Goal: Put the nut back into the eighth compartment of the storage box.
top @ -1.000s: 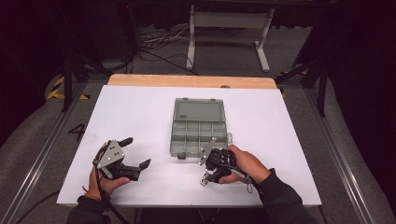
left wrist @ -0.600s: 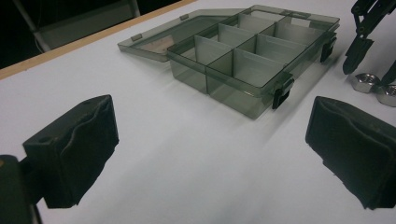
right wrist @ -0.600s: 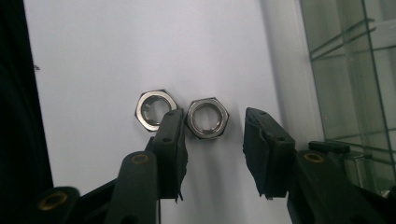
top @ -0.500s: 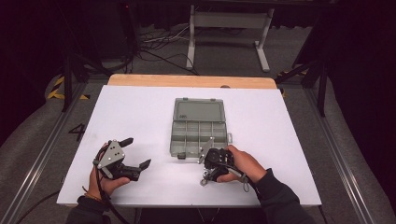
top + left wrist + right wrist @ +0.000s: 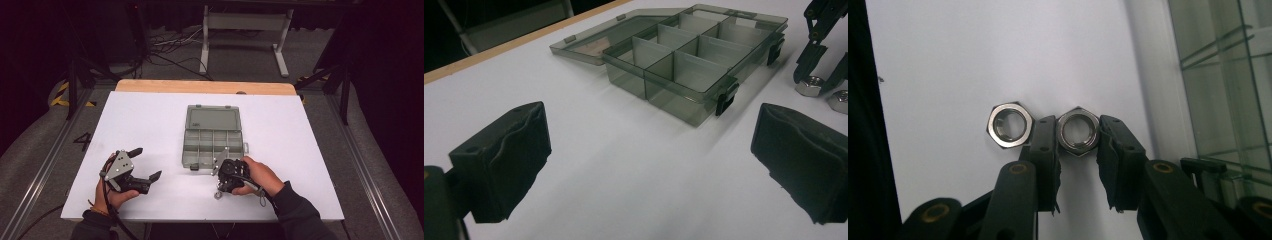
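Nut (image 5: 1077, 129) pinched between right claw (image 5: 1077, 150) pads; second nut (image 5: 1009, 125) beside.

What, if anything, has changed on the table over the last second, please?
Very little. The right hand-held gripper has stayed low by the open organizer box's front edge, its jaws around one hex nut, with a second nut beside it. The left hand-held gripper has remained open and in place; the box has not moved.

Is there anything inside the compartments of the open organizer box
No, in the left gripper view the compartments of the organizer box look bare, and both hex nuts lie outside it on the table.
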`<state>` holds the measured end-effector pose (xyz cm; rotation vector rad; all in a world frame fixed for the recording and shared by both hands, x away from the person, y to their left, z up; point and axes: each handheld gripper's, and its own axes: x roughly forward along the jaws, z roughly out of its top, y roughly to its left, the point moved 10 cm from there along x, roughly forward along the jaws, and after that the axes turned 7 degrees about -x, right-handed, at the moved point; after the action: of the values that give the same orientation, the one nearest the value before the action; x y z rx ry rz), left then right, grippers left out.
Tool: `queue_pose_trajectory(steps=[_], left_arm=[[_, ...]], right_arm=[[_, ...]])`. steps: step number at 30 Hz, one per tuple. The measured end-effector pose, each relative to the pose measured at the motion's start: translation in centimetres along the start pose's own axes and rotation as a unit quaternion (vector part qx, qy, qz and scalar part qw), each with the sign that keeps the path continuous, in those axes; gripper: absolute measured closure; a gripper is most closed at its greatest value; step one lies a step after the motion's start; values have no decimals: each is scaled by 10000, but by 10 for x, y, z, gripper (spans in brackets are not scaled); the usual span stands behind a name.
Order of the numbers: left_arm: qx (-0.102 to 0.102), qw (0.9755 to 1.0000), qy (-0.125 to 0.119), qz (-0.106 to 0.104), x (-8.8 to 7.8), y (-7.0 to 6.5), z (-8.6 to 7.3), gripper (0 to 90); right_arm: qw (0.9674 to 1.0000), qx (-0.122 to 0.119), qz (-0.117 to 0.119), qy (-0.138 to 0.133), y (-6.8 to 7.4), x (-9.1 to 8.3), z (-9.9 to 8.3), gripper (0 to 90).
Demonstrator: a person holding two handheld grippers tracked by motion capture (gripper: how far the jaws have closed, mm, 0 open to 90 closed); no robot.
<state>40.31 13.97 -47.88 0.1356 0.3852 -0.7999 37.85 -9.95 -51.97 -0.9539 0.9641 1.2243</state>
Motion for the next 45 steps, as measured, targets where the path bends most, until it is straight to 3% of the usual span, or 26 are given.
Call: queue_pose_trajectory(steps=[9, 17, 24, 30, 36, 45], left_arm=[[-11, 10000, -24, 4, -1, 0, 1, 30], [-22, 10000, -20, -20, 0, -1, 1, 31], [-26, 10000, -15, -22, 0, -1, 1, 31], [-49, 10000, -31, -33, -1, -1, 1, 30], [-34, 10000, -32, -42, -1, -1, 1, 31], [-25, 10000, -42, -51, -1, 0, 1, 31]], right_arm=[[9999, 31, -75, -99, -5, -14, -3, 703], [9988, 223, -314, -286, -15, -41, -6, 703], [9979, 204, -524, -314, -31, -66, -11, 703], [9961, 370, -741, -308, -49, -85, -15, 702], [9950, 534, -803, -276, -62, -91, -19, 703], [9940, 742, -792, -151, -77, -84, -25, 703]])
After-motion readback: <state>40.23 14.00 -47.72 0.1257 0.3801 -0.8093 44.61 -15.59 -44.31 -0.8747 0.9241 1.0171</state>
